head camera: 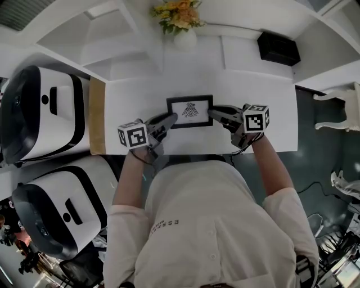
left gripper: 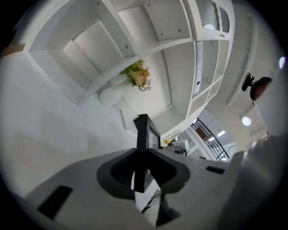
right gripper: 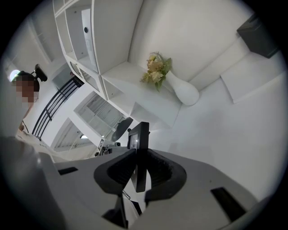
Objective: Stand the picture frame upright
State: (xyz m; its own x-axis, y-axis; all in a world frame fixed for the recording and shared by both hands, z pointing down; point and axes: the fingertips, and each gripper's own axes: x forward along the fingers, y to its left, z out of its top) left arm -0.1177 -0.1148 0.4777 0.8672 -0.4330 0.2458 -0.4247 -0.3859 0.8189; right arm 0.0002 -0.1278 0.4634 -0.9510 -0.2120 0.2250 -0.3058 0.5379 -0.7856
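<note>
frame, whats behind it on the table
Behind the frame is bare white table, then a vase of flowers and, off to the right, a black box. The patch of table under the frame is covered.

picture frame [left gripper: 142, 134]: smooth matt black moulding, plastic or painted wood, can't tell which. Pale paper print [head camera: 190, 111] inside. left gripper [left gripper: 143, 162] and right gripper [right gripper: 140, 170]: matt grey plastic shells, ribbed black rubbery pads [right gripper: 116, 173]. table [head camera: 264, 132]: smooth matt white. vase [head camera: 185, 39]: smooth white, slight sheen, ceramic-looking. shirt [head camera: 208, 225]: cream cloth, matt.
</note>
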